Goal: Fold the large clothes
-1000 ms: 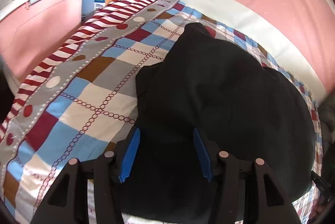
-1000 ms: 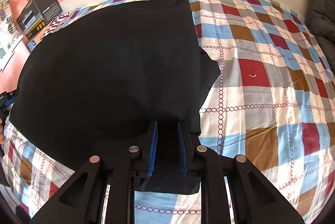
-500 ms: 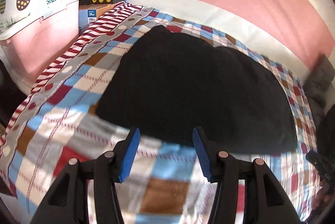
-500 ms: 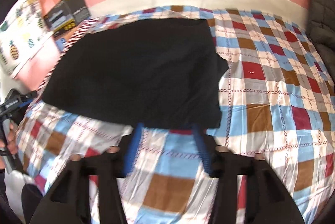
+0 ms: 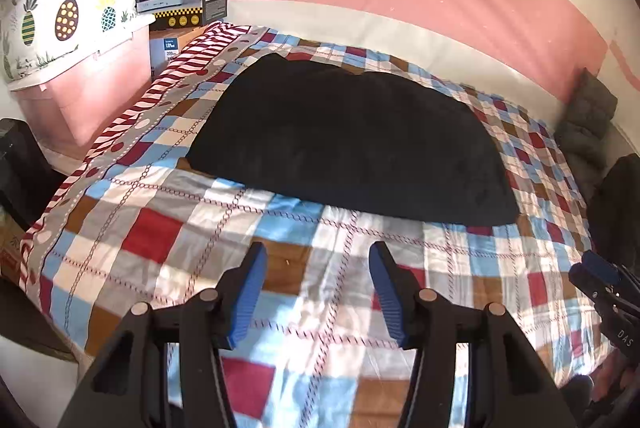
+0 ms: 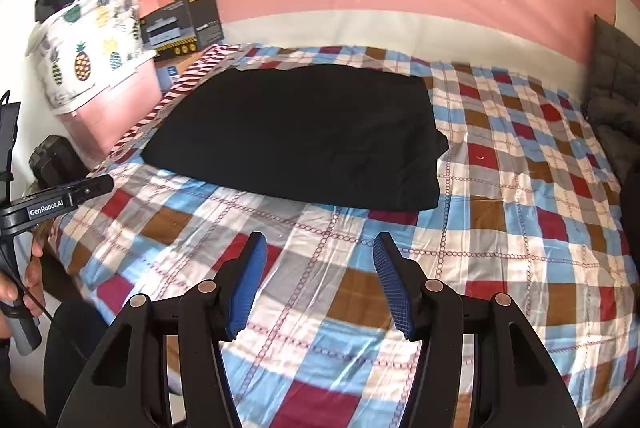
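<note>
Lying flat near the far left corner of the bed point(image 6: 520, 228), the black garment point(image 6: 304, 132) appears folded into a rough rectangle; further folds may remain. Left gripper point(image 5: 316, 292) and right gripper point(image 6: 320, 280) hold nothing, jaws spread wide, well apart from it.

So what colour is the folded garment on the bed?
Plain black garment, clearest in the right wrist view.

A folded black garment point(image 6: 296, 136) lies on the checked patchwork bedspread point(image 6: 520, 228), with a dark printed cardboard box point(image 6: 184, 22) behind its left corner.
</note>
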{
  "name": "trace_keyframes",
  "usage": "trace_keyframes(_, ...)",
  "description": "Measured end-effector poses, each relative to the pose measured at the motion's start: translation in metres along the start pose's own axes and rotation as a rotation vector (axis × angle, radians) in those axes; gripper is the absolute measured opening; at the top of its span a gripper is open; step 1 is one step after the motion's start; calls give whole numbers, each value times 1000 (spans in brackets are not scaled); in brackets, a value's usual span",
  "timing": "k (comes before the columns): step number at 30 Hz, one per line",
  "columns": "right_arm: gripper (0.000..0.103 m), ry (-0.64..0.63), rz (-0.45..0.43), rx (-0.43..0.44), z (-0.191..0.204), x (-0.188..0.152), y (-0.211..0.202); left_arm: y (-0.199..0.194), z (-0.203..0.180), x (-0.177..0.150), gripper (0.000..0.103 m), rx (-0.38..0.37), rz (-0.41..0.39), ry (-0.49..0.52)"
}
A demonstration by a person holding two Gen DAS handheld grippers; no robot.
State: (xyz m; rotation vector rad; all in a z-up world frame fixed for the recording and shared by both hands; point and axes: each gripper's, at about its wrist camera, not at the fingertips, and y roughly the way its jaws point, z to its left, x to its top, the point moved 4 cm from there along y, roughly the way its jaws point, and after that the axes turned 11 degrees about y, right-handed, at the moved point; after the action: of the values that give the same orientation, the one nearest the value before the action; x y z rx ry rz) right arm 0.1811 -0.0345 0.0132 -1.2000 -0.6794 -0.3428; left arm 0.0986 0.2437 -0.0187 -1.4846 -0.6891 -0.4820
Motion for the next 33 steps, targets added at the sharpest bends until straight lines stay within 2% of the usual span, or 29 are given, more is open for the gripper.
trace_keyframes(5,56,-25,-23,-5,4,-15,-26,-23,-12,-18,55,0,-3,2)
trace_keyframes(12,56,-18,-35,-26,0,-32,-47,-31,-24,-41,55,14,35,33)
trace_keyframes(22,56,-10,-26,-41,-5,-42,-54,-39,-39,-50,55,39,37,78)
trace_keyframes(33,57,-29,-17,-25,4,-43,-50,-37,-37,-52,55,41,46,54)
